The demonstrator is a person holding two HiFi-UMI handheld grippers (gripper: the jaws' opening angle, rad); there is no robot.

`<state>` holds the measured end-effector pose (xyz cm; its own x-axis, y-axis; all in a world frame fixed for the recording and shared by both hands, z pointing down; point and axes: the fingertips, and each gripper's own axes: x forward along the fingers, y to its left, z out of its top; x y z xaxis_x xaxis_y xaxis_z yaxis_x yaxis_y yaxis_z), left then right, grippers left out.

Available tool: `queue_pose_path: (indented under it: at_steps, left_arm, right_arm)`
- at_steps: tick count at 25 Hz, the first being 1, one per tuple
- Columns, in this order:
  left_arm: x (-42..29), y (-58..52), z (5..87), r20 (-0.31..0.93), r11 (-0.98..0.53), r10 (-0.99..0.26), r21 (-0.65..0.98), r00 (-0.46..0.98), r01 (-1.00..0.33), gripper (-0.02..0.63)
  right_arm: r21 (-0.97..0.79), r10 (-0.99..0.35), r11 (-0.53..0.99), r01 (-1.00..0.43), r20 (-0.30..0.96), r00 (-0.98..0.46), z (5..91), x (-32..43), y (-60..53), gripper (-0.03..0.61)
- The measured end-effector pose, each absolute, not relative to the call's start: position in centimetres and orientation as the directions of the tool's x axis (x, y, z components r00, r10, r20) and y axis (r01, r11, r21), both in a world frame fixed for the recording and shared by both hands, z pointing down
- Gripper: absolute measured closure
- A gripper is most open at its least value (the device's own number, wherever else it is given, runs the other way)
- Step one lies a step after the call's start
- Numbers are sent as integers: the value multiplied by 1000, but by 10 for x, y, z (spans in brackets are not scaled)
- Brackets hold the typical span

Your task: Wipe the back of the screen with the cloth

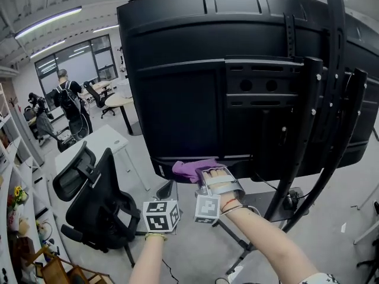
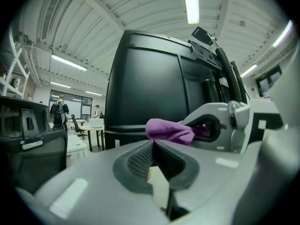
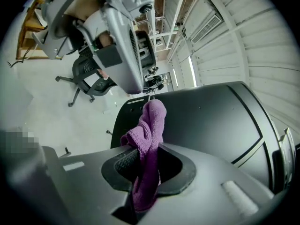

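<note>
The screen's black back (image 1: 195,70) fills the head view, mounted on a black stand (image 1: 308,135). My right gripper (image 1: 205,171) is shut on a purple cloth (image 1: 192,168), which is pressed against the screen's lower edge near the middle. In the right gripper view the cloth (image 3: 147,139) runs between the jaws and bunches against the black panel (image 3: 211,121). My left gripper (image 1: 168,191) hangs just below and left of it, shut on nothing. From the left gripper view, the cloth (image 2: 169,130) and the right gripper (image 2: 220,123) show ahead, before the screen (image 2: 145,88).
A black office chair (image 1: 95,194) stands on the floor at lower left. White desks (image 1: 98,141) and a person with a backpack (image 1: 70,102) are farther back on the left. The stand's base and cables (image 1: 290,203) lie under the screen.
</note>
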<state>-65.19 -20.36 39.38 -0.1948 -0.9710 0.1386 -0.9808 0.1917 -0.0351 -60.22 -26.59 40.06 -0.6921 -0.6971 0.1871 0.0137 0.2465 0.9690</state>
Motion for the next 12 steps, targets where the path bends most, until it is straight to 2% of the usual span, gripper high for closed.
queue_pose_path:
  at_steps: [3, 7, 9, 12]
  left_arm:
    - [-641, -191, 405, 158, 191, -969, -21, -192, -981, 606]
    - [-612, -161, 404, 144, 170, -974, -65, -177, -983, 606]
    - [-592, -141, 411, 128, 168, -976, -65, -175, -984, 606]
    - [-561, -117, 432, 136, 153, -979, -20, -154, -988, 606]
  right_arm:
    - [967, -695, 253, -24, 165, -700, 400, -596, -257, 515]
    - [927, -645, 339, -162, 104, -757, 393, -570, -223, 515]
    - [858, -591, 457, -236, 94, -801, 400, -547, -198, 515]
    - [629, -499, 707, -325, 118, -858, 418, -505, -163, 515]
